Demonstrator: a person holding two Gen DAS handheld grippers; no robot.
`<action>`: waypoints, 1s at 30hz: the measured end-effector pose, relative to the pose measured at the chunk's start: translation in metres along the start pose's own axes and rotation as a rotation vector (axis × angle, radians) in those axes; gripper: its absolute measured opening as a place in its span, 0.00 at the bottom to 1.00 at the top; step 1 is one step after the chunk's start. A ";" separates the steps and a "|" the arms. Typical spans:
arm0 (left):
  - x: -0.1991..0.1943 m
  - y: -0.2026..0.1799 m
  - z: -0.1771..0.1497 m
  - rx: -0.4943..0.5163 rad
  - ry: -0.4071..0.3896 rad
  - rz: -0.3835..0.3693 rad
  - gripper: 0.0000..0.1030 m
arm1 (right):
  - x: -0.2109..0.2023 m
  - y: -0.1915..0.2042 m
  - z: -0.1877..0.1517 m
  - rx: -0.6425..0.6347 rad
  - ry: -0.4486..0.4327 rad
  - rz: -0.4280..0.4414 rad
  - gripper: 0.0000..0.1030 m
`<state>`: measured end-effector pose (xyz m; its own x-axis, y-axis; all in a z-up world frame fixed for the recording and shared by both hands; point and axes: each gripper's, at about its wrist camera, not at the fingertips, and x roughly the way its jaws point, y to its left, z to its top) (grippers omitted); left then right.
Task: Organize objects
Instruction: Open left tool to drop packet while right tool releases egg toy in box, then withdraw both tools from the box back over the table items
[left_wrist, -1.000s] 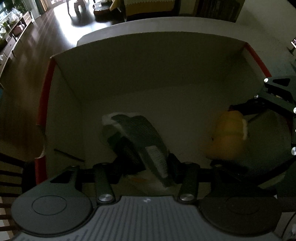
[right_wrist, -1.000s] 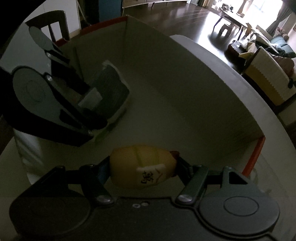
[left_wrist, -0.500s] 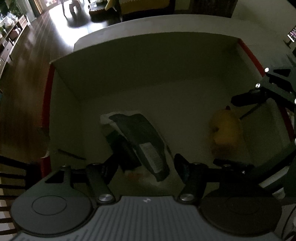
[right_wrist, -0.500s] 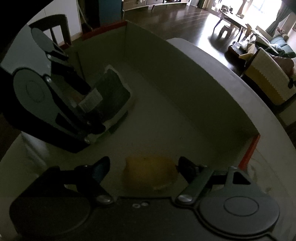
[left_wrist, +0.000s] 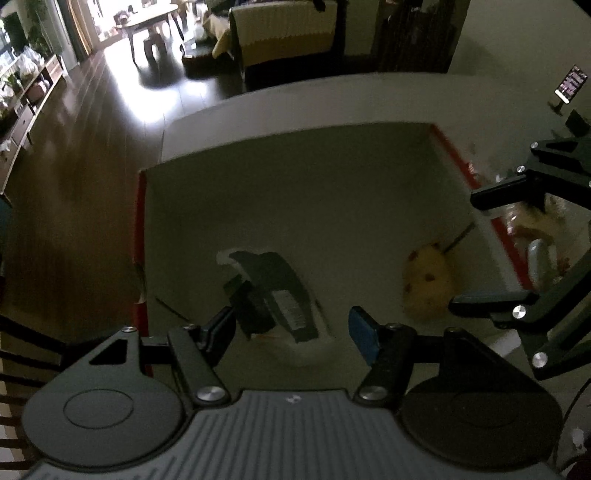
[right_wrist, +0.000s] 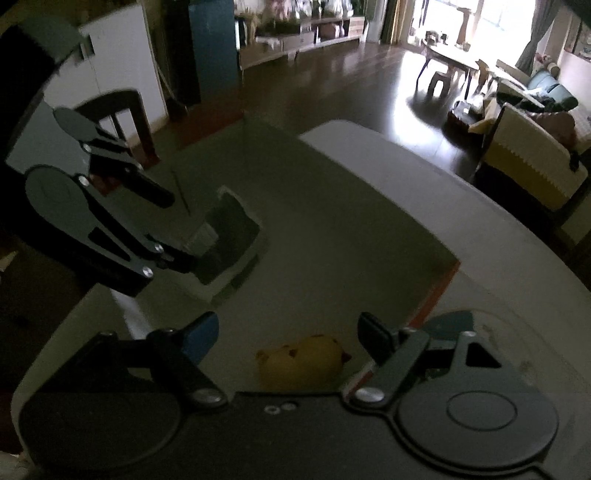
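Box (left_wrist: 332, 177) holds both items — dark packet (left_wrist: 273, 295) on floor toward its red left edge, yellow toy (left_wrist: 428, 284) near its right wall. My left gripper (left_wrist: 291, 328) hangs above box over packet, jaws wide, nothing held. My right gripper (right_wrist: 288, 336) above box over toy, jaws wide, empty too. Drop-off step looks done. Next, I judge — clear box rim, find another loose object outside box; blurred clutter just beyond its right wall, cannot tell what.
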<state>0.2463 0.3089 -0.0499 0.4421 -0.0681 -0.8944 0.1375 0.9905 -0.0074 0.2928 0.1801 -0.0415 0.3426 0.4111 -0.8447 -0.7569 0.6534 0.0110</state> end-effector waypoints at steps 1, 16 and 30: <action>-0.005 -0.003 -0.001 -0.003 -0.013 -0.004 0.65 | -0.007 -0.001 -0.003 0.003 -0.017 -0.001 0.80; -0.061 -0.092 -0.019 -0.039 -0.132 -0.012 0.65 | -0.091 -0.030 -0.061 0.084 -0.167 0.027 0.80; -0.064 -0.172 -0.035 -0.050 -0.155 -0.023 0.70 | -0.130 -0.056 -0.125 0.106 -0.173 0.004 0.82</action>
<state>0.1634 0.1468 -0.0064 0.5712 -0.1045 -0.8141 0.1064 0.9929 -0.0528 0.2207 0.0109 0.0006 0.4374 0.5111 -0.7399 -0.6988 0.7111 0.0780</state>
